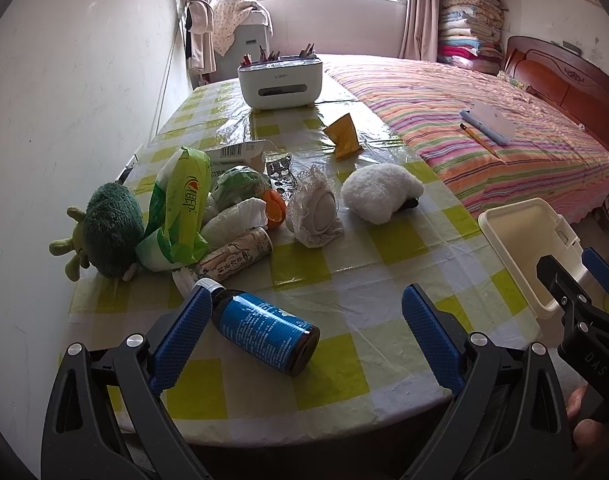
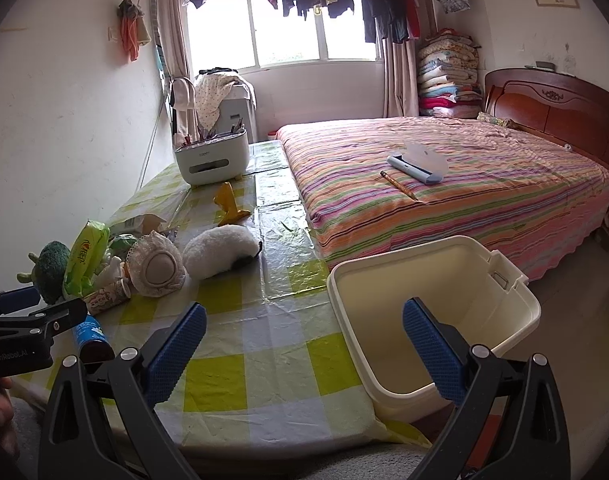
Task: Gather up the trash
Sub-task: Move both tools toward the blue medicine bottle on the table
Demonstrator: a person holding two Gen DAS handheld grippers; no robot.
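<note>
While the left tongs (image 1: pixel 306 336) stand wide open with nothing between their blue pads, a dark bottle with a blue label (image 1: pixel 264 330) lies on its side on the table (image 1: pixel 344 276) near the front edge, its cap end touching the inside of the left pad. Behind the bottle, along the table's left edge, sits a heap of litter: a green and yellow plastic wrapper (image 1: pixel 180 208), crumpled white tissue (image 1: pixel 234 220), a paper cup on its side (image 1: pixel 236 254), a piece of orange peel (image 1: pixel 275 208) and a silver blister pack (image 1: pixel 279 170). A green plush toy (image 1: pixel 108 230) lies at the left edge just beside the heap, a lace-trimmed round pad (image 1: pixel 316 210) and a white fluffy toy (image 1: pixel 378 192) sit toward the middle, and a yellow wrapper (image 1: pixel 344 136) lies farther back, before a white organizer box (image 1: pixel 280 82) at the far edge.

The right tongs (image 2: pixel 304 354) are also spread wide and empty, hanging over the table's front right corner with the right pad over the mouth of a cream bin (image 2: pixel 432 320). The bin stands just off the table's right edge, beside a bed with a striped cover (image 2: pixel 464 184).
</note>
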